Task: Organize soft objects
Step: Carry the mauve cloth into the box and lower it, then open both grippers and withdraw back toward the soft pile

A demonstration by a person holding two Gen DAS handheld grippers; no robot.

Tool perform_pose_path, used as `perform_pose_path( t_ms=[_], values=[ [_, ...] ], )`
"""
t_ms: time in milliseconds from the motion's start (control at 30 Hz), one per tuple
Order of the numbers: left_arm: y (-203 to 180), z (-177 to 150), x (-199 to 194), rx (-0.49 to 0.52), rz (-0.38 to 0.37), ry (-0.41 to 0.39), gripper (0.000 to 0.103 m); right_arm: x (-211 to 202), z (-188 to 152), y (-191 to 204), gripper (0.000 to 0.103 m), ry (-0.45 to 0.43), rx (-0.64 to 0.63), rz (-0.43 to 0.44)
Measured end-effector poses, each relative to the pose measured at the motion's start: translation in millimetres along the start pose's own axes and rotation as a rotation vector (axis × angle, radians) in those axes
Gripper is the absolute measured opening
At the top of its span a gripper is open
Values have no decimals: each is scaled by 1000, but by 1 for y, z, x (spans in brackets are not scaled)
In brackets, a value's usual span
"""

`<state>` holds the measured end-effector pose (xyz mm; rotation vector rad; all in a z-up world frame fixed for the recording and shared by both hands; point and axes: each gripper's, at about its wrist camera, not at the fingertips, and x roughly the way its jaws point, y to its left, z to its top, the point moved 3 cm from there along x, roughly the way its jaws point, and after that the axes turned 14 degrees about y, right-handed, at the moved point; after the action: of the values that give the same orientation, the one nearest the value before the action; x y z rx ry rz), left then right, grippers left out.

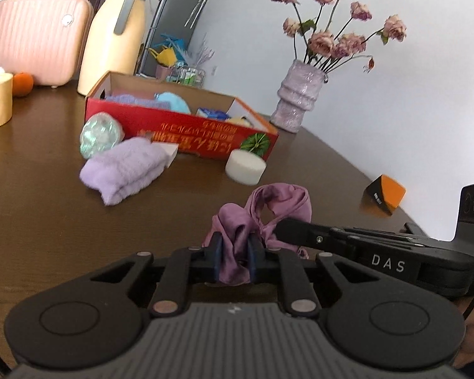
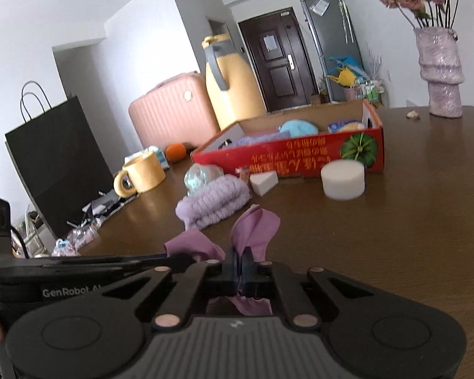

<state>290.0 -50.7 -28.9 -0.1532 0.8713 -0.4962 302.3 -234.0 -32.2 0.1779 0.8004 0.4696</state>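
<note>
Both grippers hold the same purple silky cloth (image 1: 268,208) just above the brown table (image 1: 47,208). My left gripper (image 1: 235,246) is shut on one bunched part of it. My right gripper (image 2: 239,260) is shut on another part (image 2: 256,230), and its fingers come in from the right in the left wrist view. Ahead stands a red cardboard box (image 1: 186,129) holding a lilac towel, a light blue soft thing and other items. In front of the box lie a fluffy lilac towel (image 1: 126,170), a white round sponge (image 1: 246,165) and a teal wrapped ball (image 1: 101,134).
A white wedge sponge (image 2: 264,183), yellow mug (image 2: 140,177), orange (image 2: 175,152), yellow jug (image 2: 230,85), pink case (image 2: 170,110) and black paper bag (image 2: 53,161) stand on the left. A lilac vase of dried roses (image 1: 297,98) and an orange-black block (image 1: 385,197) stand on the right.
</note>
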Motion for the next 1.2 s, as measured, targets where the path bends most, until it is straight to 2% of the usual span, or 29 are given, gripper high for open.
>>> perform_pose_path(
  t_ms=[67, 167, 300, 400, 533, 667, 733, 767, 800, 833, 900, 933, 967, 1100, 1133, 1200],
  values=[
    [-2, 6, -1, 2, -10, -10, 16, -3, 9, -1, 3, -22, -5, 0],
    [-3, 32, -2, 12, -18, -33, 16, -2, 39, -2, 3, -49, -46, -17],
    [0, 93, 8, 25, -15, -61, 16, 1, 102, -5, 3, -108, -160, -56],
    [10, 143, 24, 13, -29, -102, 16, 17, 151, -18, 3, -147, -171, -71],
    [29, 206, 69, -37, 26, -84, 16, 77, 213, -55, 3, -69, -125, -85],
    [55, 250, 138, -90, 91, 20, 17, 146, 253, -98, 3, 63, -37, -82],
    [66, 259, 166, -104, 119, 75, 19, 174, 260, -115, 3, 130, -6, -77],
    [69, 262, 177, -103, 128, 103, 25, 184, 262, -120, 5, 148, -2, -83],
    [72, 262, 185, -98, 131, 128, 29, 191, 263, -123, 12, 161, -5, -93],
    [75, 261, 191, -93, 133, 148, 32, 194, 263, -123, 15, 162, -10, -107],
    [80, 257, 195, -91, 137, 168, 34, 191, 262, -120, 25, 139, -31, -115],
    [80, 257, 193, -88, 145, 169, 42, 186, 262, -118, 28, 128, -41, -108],
    [80, 257, 187, -76, 148, 154, 54, 180, 262, -116, 33, 114, -47, -111],
    [77, 250, 141, -47, 116, 15, 64, 141, 260, -108, 38, 30, -79, -172],
    [75, 247, 128, -37, 118, -11, 69, 129, 258, -106, 39, 6, -81, -177],
    [72, 236, 99, -20, 150, -63, 70, 103, 248, -100, 41, -28, -69, -170]
  ],
)
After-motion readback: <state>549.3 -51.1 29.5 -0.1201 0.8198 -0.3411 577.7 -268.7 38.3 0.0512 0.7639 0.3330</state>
